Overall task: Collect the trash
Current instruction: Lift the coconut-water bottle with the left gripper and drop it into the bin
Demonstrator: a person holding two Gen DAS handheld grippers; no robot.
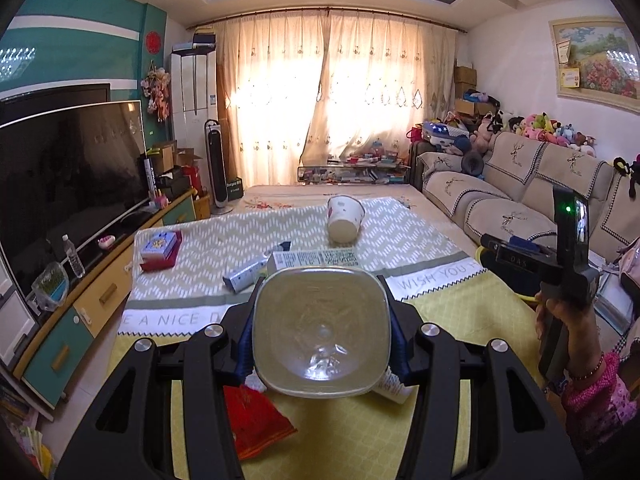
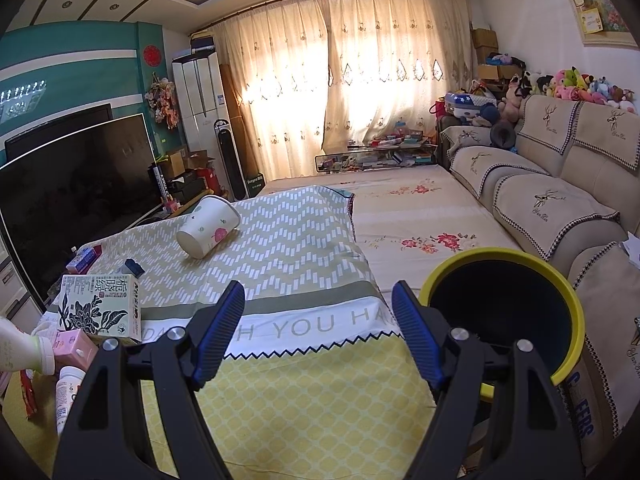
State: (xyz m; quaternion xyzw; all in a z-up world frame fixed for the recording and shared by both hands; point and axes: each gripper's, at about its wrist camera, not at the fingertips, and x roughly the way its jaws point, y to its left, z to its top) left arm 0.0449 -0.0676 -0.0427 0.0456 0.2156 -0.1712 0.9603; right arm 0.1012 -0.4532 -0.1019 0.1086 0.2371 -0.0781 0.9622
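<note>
My left gripper (image 1: 320,280) is shut on a clear plastic bottle (image 1: 320,332), whose squarish base faces the camera above the table. Trash lies on the tablecloth (image 1: 440,332): a tipped paper cup (image 1: 345,220), a printed carton (image 1: 316,259), a small blue box (image 1: 244,276), a red packet (image 1: 256,420) and a white tube (image 1: 394,388). My right gripper (image 2: 318,288) is open, nothing between its blue pads (image 2: 218,332), and hovers over the cloth beside a yellow-rimmed bin (image 2: 560,292). In the right wrist view the cup (image 2: 208,226) and carton (image 2: 100,308) sit to the left.
A hand (image 1: 560,316) holds the right gripper's body (image 1: 540,258) at the table's right side. A sofa (image 2: 552,200) runs along the right, a television (image 1: 68,168) on a cabinet along the left. A pink box (image 2: 74,346) and a white pill bottle (image 2: 68,392) lie at the left.
</note>
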